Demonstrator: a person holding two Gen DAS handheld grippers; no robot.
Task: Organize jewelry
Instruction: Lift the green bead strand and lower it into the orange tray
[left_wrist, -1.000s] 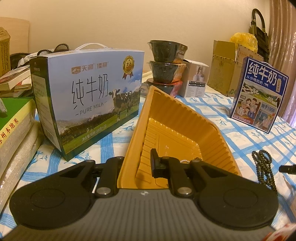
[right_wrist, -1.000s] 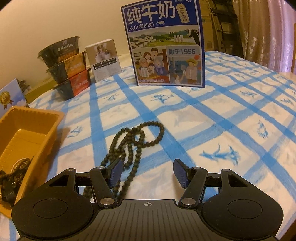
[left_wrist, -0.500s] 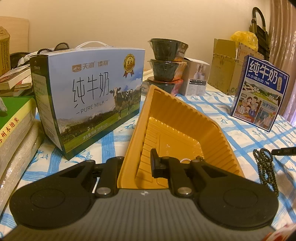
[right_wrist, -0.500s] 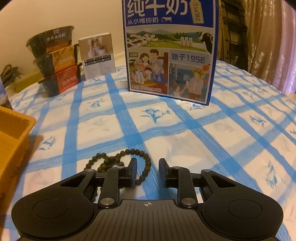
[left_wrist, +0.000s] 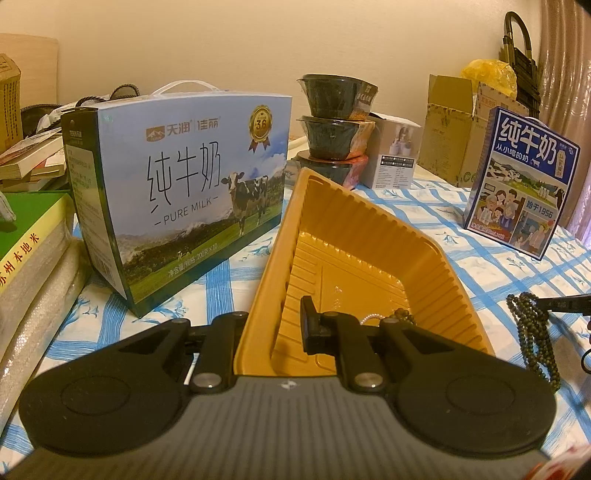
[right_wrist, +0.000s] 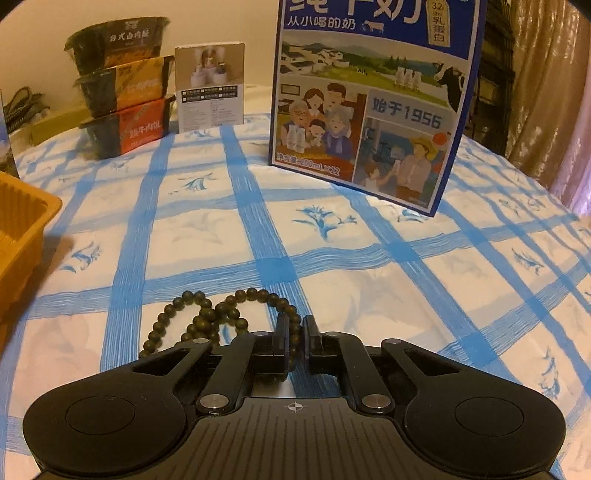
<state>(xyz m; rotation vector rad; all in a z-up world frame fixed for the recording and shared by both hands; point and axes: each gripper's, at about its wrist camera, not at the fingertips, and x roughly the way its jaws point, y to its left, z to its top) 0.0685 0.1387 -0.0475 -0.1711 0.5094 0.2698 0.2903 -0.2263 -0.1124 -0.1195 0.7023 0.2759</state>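
A dark bead necklace (right_wrist: 221, 317) lies in loose loops on the blue-checked cloth, one strand pinched between the two black fingers at the front; seen from the left wrist it hangs as a bunched string (left_wrist: 532, 332) just right of the tray. The yellow ribbed plastic tray (left_wrist: 369, 251) sits open, holding a small beaded piece and a thin pale chain (left_wrist: 391, 315) near its front corner
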